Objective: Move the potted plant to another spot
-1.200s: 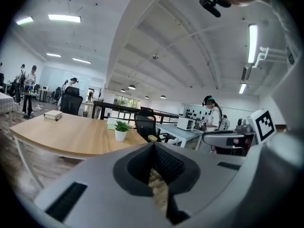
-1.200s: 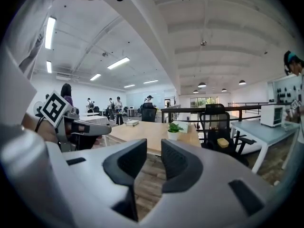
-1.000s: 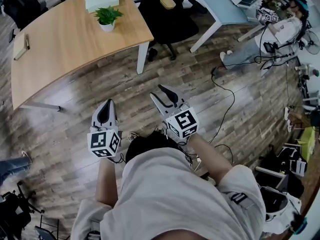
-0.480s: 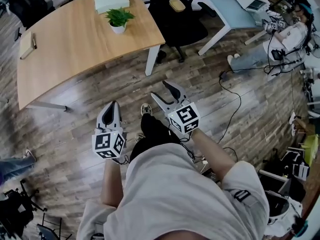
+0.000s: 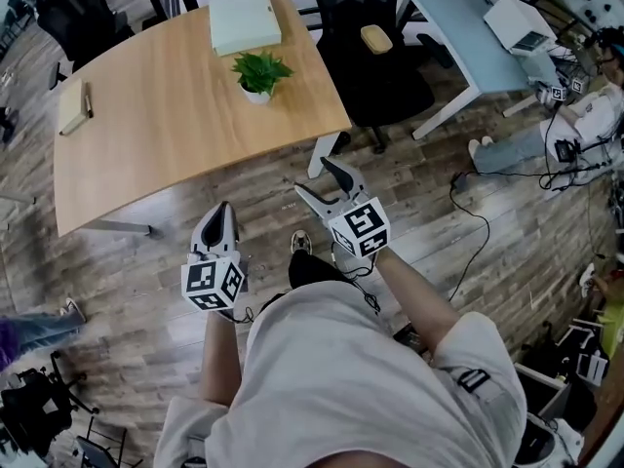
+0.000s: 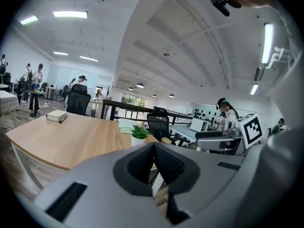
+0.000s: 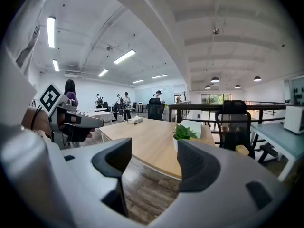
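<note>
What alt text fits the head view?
Seen from above, a person stands on a wood floor short of a wooden table bearing a small potted plant, holding a tool in each hand. The left tool is shut; the right tool has just been opening, nothing between its jaws.

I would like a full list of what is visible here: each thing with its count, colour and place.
wooden table: one, light brown, upper left of the head view
potted plant: one, green leaves in a white pot, on the wooden table near its right edge
box: one, pale greenish white, on the table behind the plant
notebook: one, tan, at the table's left end
office chair: one, black, right of the wooden table
second table: one, light blue, upper right
left gripper: one, grey-white, over the floor, shut, empty
right gripper: one, grey-white, over the floor, jaws just been opening, nothing between them
</note>
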A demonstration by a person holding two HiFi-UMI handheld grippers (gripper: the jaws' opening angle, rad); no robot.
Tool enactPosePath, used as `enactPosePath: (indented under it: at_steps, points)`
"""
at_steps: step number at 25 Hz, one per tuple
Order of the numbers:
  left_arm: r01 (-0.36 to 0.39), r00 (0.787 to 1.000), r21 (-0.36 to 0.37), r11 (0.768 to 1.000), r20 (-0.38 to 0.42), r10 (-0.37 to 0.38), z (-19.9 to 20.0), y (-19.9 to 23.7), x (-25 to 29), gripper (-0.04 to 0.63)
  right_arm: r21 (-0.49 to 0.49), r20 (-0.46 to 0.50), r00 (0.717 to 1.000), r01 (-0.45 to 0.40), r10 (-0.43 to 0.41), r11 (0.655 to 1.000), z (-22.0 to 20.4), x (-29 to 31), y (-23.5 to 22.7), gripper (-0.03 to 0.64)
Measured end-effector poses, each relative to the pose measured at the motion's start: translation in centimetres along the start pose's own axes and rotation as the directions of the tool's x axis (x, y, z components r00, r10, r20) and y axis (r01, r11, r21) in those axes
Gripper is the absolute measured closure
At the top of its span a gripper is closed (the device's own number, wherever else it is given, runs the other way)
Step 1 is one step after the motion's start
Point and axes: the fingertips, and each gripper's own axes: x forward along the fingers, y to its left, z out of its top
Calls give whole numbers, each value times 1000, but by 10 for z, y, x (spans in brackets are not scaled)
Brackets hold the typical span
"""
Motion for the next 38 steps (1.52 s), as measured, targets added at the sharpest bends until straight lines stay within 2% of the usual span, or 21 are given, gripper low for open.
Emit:
enactPosePath:
  at_steps: [4, 9, 14, 22, 26, 30, 38]
  points:
    - [-20, 1000, -7, 1000, -9, 20, 12, 8, 39, 583, -2, 12, 1000, -9, 9, 1000, 13, 23, -36, 305]
    - [-35, 999, -12, 999, -36, 35, 15, 14, 82, 583, 13, -29, 1000, -8, 9, 1000, 1, 47, -77, 293]
    - [-25, 995, -19, 1000, -94, 24, 7, 22, 112, 583, 40, -57, 998, -6, 8, 999, -10, 67, -94, 265]
    - [10, 990, -28, 1000, -143, -14, 9, 55, 164, 583, 53, -125, 992, 24, -18, 998, -30, 104, -114, 245]
    - [54, 984, -29, 998, -168, -59, 17, 75, 193, 583, 49, -150, 988, 51, -43, 998, -32, 119, -122, 239]
    - [129, 969, -22, 991, -208, -130, 25, 96, 225, 583, 71, -177, 981, 96, -82, 993, -33, 143, -123, 233]
    - [279, 918, 24, 960, -300, -260, 27, 147, 285, 583, 77, -224, 960, 190, -169, 979, -50, 200, -113, 212]
